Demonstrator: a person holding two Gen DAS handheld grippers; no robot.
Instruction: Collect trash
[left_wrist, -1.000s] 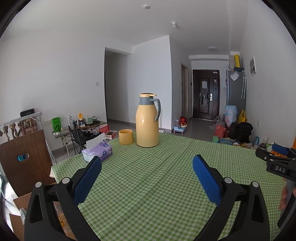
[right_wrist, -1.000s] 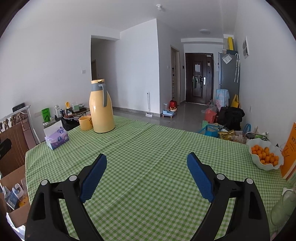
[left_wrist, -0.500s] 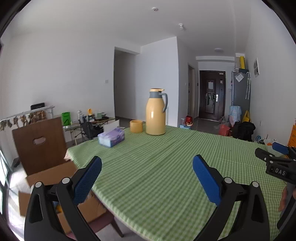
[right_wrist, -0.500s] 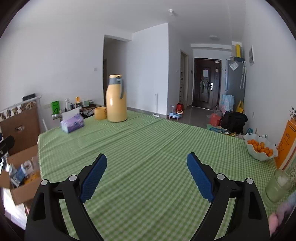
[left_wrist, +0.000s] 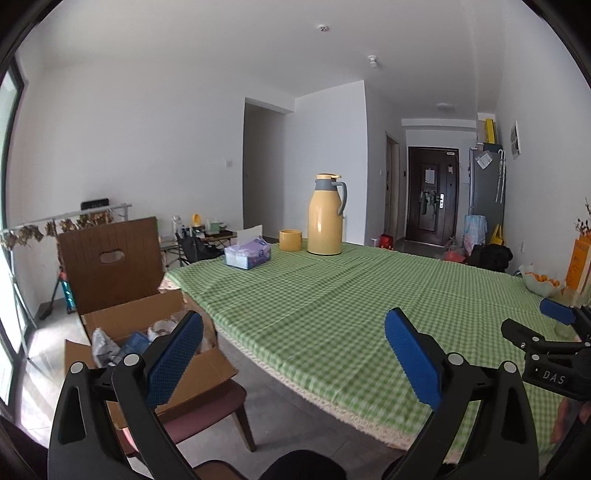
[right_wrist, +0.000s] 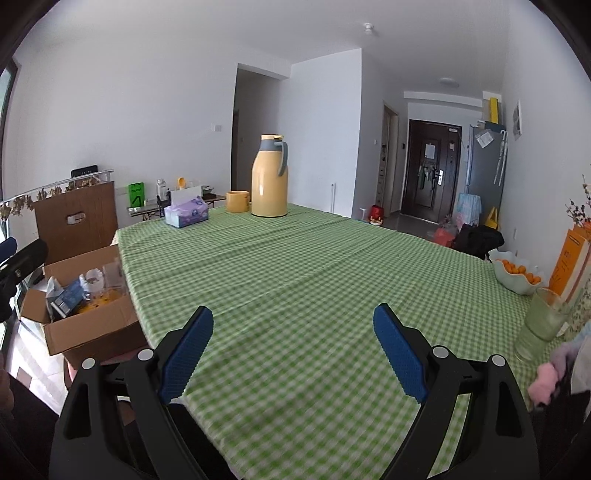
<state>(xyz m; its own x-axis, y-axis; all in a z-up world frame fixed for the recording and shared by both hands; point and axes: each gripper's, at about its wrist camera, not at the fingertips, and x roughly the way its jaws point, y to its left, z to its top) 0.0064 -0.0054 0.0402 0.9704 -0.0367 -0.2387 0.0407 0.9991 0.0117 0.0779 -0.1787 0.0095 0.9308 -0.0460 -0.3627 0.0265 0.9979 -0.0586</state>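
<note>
counter (right_wrist: 332, 266) under a green checked cloth fills most of both views, its near edge fringed

cardboard box (left_wrist: 122, 325) sits on a chair (left_wrist: 207, 410) just off the counter's left corner, flaps up; inside it a jumble of trash (right_wrist: 74, 291): crumpled wrappers, a clear plastic piece, something blue. contents too tangled to name piece by piece

far end of the counter: tall yellow thermos jug (left_wrist: 325, 216) with grey handle, upright; a squat yellow cup (left_wrist: 290, 240) just beside it on its left; a purple tissue box (left_wrist: 248, 254) near them, closer to the corner

right edge of the counter: white bowl of oranges (right_wrist: 515, 273), an orange book (right_wrist: 569, 258) standing behind it, a pale green glass (right_wrist: 543, 317) nearer the camera

left gripper (left_wrist: 293, 354): blue pads spread wide, nothing between them; it hangs off the counter's near edge, one pad over the box, the other over the cloth

right gripper (right_wrist: 293, 350): pads spread wide too, empty, above the cloth; its tip also shows at the right rim of the left wrist view
</note>
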